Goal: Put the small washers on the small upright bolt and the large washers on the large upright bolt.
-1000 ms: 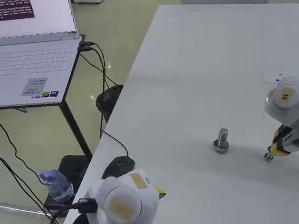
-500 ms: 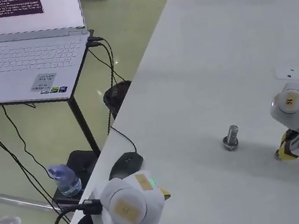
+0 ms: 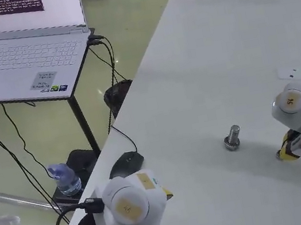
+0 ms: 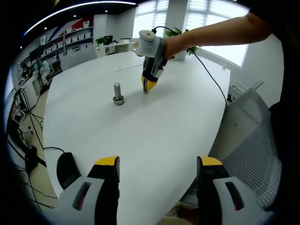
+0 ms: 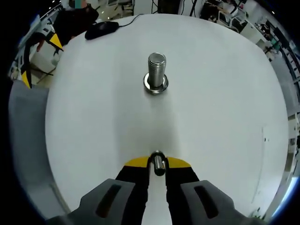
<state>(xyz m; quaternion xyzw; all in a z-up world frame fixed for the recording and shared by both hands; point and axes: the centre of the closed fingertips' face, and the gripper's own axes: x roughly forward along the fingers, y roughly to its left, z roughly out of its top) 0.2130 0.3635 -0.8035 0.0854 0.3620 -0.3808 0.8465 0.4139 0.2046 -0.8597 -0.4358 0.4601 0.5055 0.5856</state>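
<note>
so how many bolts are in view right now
2: the large bolt stands upright mid-table; the small bolt sits between the right gripper's jaws, down at the table. Others may be hidden.

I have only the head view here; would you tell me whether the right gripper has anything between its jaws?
Observer: Yes. In the right gripper view, the right gripper is shut on the small bolt, which stands on end on the table.
Operator: Thank you. Is anything on the large bolt?
Observer: The large bolt stands upright straight ahead of those jaws, with a ring at its foot that looks like a washer.
Operator: And the left gripper?
Observer: In its own view, the left gripper has its jaws wide apart with nothing between them.
</note>
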